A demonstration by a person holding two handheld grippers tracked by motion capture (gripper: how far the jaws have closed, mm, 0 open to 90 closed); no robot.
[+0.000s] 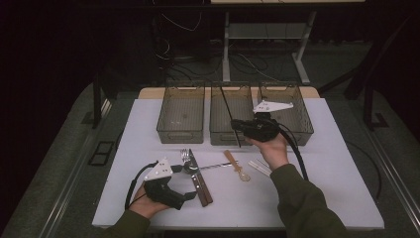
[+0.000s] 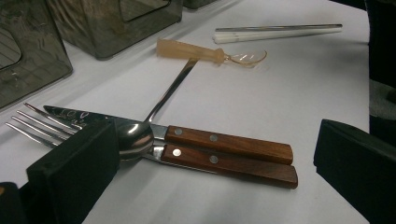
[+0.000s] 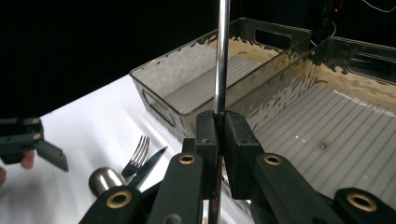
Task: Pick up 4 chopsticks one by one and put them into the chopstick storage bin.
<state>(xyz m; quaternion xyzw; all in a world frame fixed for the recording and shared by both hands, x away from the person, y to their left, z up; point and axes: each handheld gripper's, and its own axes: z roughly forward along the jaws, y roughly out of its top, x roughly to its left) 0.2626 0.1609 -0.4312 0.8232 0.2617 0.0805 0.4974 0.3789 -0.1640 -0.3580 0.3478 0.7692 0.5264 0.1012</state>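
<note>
Three bins up top, right tongs clamped on one metal rod, left tongs wide open and empty over one fork, one knife, one spoon on the tabletop.

Three clear bins wall off the upper centre of your counter, side by side with barely a gap between them. At the frame's middle, a fork, knife, metal spoon, plastic spoon and white chopsticks clutter the path. Your right hand-held gripper, clamped on a thin metal rod, hangs over the middle bin's front wall. Wide bare counter lies open at lower right and far left.
</note>
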